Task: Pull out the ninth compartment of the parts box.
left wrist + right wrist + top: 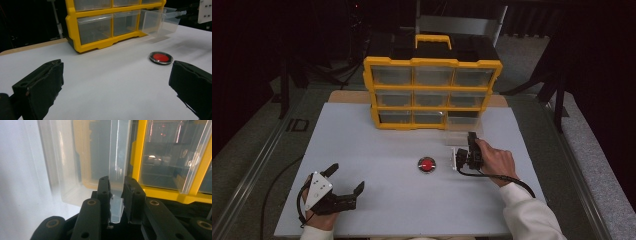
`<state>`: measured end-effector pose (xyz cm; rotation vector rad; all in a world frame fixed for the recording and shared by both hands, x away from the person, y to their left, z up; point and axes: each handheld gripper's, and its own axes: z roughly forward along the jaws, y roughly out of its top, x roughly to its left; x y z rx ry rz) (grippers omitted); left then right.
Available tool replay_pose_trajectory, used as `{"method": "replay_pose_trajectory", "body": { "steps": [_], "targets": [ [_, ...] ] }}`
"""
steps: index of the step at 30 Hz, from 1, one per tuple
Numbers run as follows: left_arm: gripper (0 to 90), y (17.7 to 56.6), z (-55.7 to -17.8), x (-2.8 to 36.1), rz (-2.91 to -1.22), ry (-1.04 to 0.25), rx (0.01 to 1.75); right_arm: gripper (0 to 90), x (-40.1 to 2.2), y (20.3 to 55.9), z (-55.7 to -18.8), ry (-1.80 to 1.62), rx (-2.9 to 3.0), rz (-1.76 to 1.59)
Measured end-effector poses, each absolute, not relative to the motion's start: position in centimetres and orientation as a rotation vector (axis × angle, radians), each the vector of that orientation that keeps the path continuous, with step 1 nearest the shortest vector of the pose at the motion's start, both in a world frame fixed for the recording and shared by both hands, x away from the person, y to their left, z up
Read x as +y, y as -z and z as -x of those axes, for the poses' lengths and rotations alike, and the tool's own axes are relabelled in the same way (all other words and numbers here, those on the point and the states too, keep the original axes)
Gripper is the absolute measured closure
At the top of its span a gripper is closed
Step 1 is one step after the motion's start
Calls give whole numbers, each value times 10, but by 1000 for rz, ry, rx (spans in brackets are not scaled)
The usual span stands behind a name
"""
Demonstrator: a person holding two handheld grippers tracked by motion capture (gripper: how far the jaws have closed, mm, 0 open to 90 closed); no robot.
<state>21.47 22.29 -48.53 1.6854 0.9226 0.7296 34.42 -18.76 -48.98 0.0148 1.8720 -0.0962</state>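
Clear plastic drawer (463,131), drawn partway out of the bottom right slot of the yellow organiser (432,92), has its front lip clamped between the jaws of the right gripper (458,159), which stands on the white table (377,150). The right gripper view shows what the high view cannot: both black pads pressed against the thin transparent lip (117,195), with the yellow frame close behind. From the left gripper view the drawer (160,21) is seen side-on, jutting from the cabinet, and a red round button (161,57) lies on the table between the grippers. The left gripper (346,181) rests near the table's front left corner, jaws wide apart on nothing. No readable writing appears on the organiser or the drawers.
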Motion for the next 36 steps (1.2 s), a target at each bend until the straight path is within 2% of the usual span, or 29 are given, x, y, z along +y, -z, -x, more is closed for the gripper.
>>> {"method": "replay_pose_trajectory", "body": {
  "steps": [6, 11, 16, 20, 27, 31, 36],
  "targets": [
    [0, 485, -215, 223, -1686, -730, 921, 740, -188, 490, -344, 86, 1883, -27],
    [0, 485, -215, 223, -1687, -730, 922, 518, -189, 489, -346, 37, 1918, -76],
    [0, 485, -215, 222, -1687, -729, 921, 371, -187, 487, -346, -20, 1902, -126],
    [0, 486, -214, 222, -1688, -728, 921, 362, -185, 481, -348, -77, 1908, -182],
    [0, 485, -214, 222, -1686, -729, 921, 157, -183, 475, -351, -168, 1894, -290],
    [0, 486, -214, 222, -1686, -728, 921, 105, -183, 473, -352, -224, 1901, -369],
    [0, 485, -214, 223, -1686, -729, 922, 90, -183, 469, -354, -295, 1925, -448]
  ]
}}
